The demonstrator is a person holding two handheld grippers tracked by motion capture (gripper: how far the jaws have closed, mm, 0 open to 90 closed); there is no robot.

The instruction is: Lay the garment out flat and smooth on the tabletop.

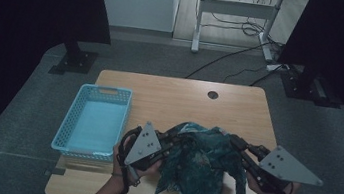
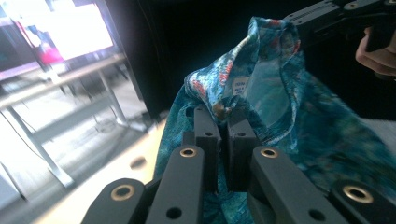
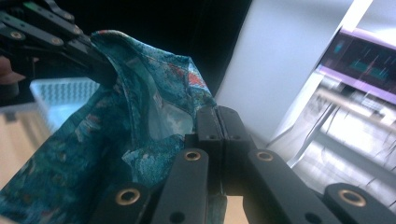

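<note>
Shirt (image 1: 197, 168) above wooden table (image 1: 170, 97) | blue basket (image 1: 94, 119) left | grey floor (image 1: 35, 84)

We found the basket (image 1: 93, 121) on the left part of the table (image 1: 179, 100), with the garment (image 1: 197, 168) to its right near the front edge. The left gripper (image 1: 168, 139) sat between basket and garment, clamped on the cloth's left corner, and the right gripper (image 1: 234, 140) gripped the opposite corner, the cloth hanging between them
</note>
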